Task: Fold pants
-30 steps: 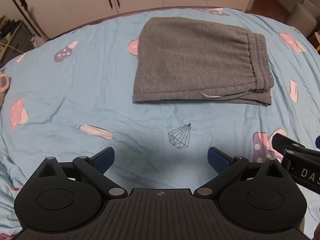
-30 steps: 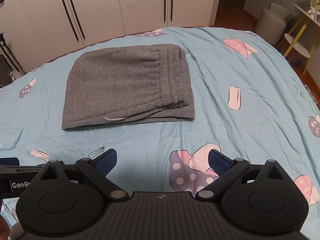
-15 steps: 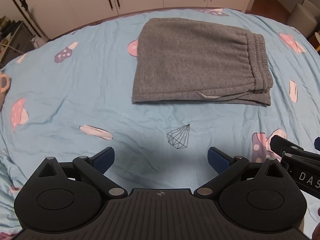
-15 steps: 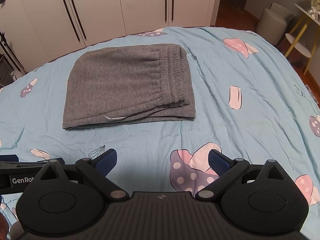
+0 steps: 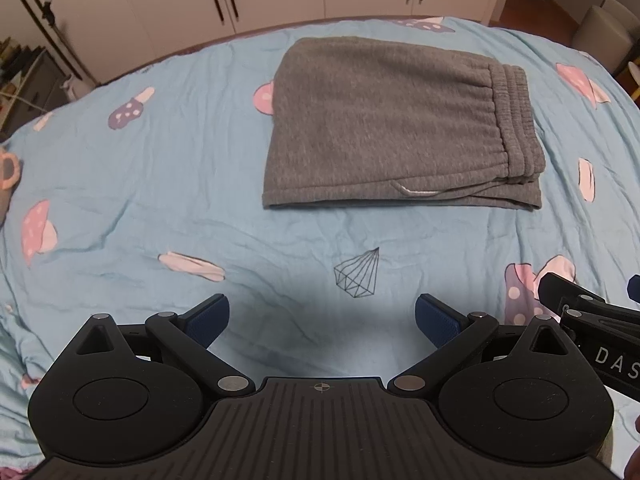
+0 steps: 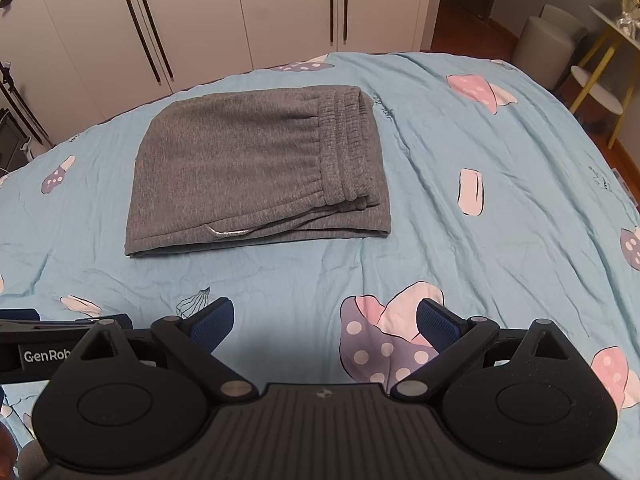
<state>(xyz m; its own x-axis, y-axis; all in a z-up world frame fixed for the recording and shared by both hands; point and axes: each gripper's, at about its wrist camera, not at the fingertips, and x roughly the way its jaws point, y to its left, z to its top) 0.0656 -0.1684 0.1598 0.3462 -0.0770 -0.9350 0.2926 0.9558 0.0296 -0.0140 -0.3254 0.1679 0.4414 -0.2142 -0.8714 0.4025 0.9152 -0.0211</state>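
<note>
Left gripper [image 5: 322,316] and right gripper [image 6: 325,318] side by side, jaws spread, empty.

Right claw [image 5: 592,316] cut by frame edge (logo partly).

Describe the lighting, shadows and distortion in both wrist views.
Left wrist view: dim, even light; fisheye bows the bed sheet; a soft shadow lies before the open left gripper. Right wrist view: the same bowing; the gray pants look sharp; shadow lies under the open right gripper.

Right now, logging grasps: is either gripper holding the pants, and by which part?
Nothing held. Left gripper and right gripper are open, clear of the folded grey pants.
</note>
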